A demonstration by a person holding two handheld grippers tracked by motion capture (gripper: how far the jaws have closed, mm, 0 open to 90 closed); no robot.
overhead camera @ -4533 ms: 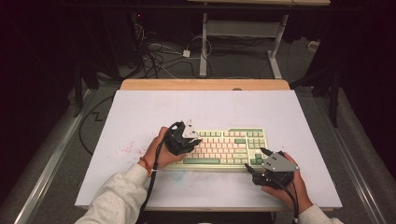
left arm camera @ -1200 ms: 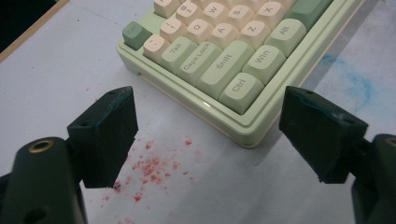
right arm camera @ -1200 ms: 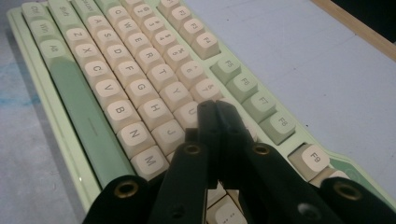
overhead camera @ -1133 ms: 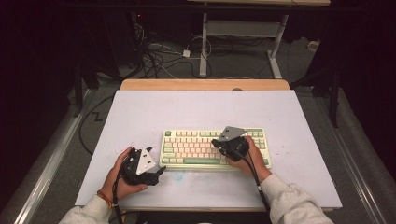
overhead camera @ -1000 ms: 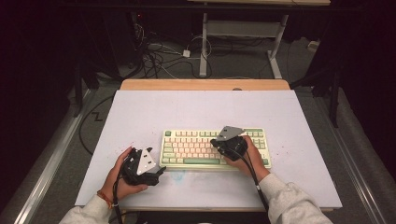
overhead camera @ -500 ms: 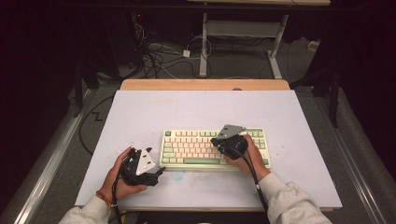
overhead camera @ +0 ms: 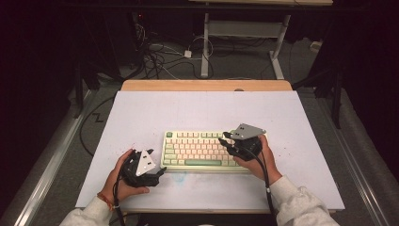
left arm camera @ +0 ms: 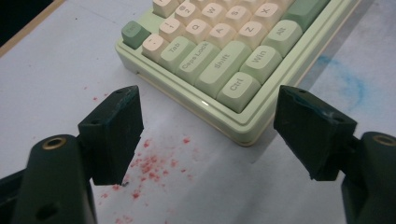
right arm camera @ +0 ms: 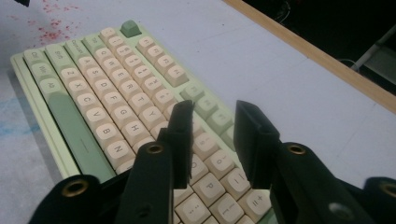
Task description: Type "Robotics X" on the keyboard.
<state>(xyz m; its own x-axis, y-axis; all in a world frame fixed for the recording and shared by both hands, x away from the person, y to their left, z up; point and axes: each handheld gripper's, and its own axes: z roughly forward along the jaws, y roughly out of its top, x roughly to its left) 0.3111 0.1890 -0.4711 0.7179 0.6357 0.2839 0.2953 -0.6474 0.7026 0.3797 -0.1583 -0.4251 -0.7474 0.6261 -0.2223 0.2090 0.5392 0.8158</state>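
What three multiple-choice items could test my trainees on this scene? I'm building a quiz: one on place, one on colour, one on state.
1. Where is the left gripper?
A. over the keys
B. on the mat by the keyboard's left end
C. off the table

2. What colour are the specks on the mat near that gripper?
A. red
B. yellow
C. black

3. How do the right gripper's jaws stand?
A. clamped on a keycap
B. apart, nothing between, above the keys
C. shut tight

Key: 1 B, the high view shows it beside the left end; 2 A, the left gripper view shows red; 3 B, a gap shows between the jaws.
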